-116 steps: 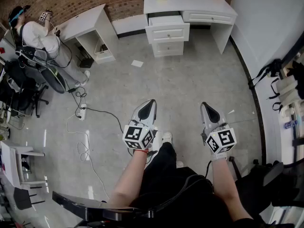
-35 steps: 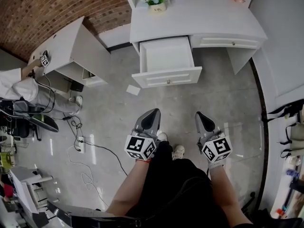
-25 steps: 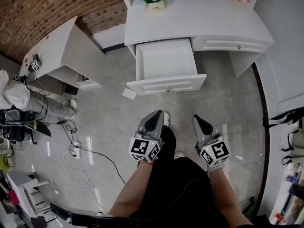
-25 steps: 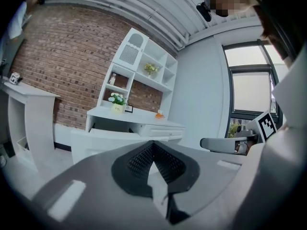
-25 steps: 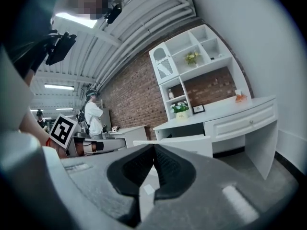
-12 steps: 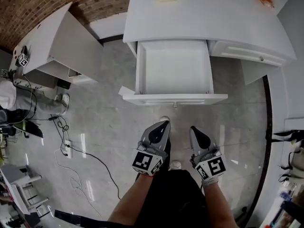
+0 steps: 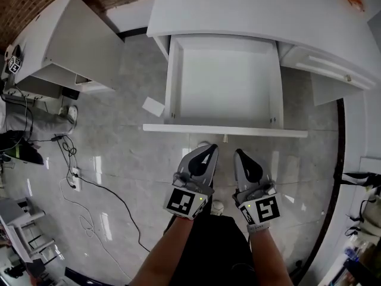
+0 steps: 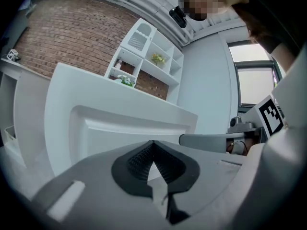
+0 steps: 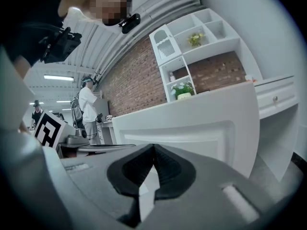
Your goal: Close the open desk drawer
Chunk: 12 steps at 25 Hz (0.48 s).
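Head view: left gripper (image 7: pixel 208 151) and right gripper (image 7: pixel 240 154), jaws pinched together on nothing, hang just before the pulled-out desk drawer (image 7: pixel 178 128) (bare inside); the desk (image 7: pixel 250 8) is cut off at the frame's top.

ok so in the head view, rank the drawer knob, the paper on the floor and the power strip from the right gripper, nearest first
From the right gripper:
1. drawer knob, just ahead, on the open drawer.
2. paper, on the floor, left of the drawer.
3. power strip, far left on the floor.
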Motion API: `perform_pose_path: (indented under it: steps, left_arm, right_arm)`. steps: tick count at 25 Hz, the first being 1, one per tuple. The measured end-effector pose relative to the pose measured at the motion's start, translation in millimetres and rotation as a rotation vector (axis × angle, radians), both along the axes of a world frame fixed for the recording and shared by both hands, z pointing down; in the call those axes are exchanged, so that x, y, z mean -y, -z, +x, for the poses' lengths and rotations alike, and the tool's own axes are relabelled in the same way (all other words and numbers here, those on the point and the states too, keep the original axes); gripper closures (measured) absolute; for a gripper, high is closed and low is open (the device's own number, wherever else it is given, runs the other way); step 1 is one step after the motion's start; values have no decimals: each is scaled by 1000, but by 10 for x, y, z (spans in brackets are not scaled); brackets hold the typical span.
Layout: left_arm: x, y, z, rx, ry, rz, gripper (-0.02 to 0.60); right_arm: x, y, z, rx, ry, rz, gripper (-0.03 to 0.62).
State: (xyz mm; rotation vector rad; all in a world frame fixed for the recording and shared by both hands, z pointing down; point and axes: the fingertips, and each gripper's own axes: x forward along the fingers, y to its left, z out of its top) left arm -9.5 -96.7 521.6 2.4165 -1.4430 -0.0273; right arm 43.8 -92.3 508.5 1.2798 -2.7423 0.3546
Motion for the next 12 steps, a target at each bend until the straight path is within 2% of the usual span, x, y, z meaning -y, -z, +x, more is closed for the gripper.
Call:
perform_pose_path:
  steps: [6,12]
  left_arm:
    - [113,-148,-41,3,15,-14,580]
    - [177,-233,-16,48,-8,-13,580]
  right_arm:
    - [167,-134,-131,-9,-14,5,595]
    - [258,-232,-163,-64,-18,14,595]
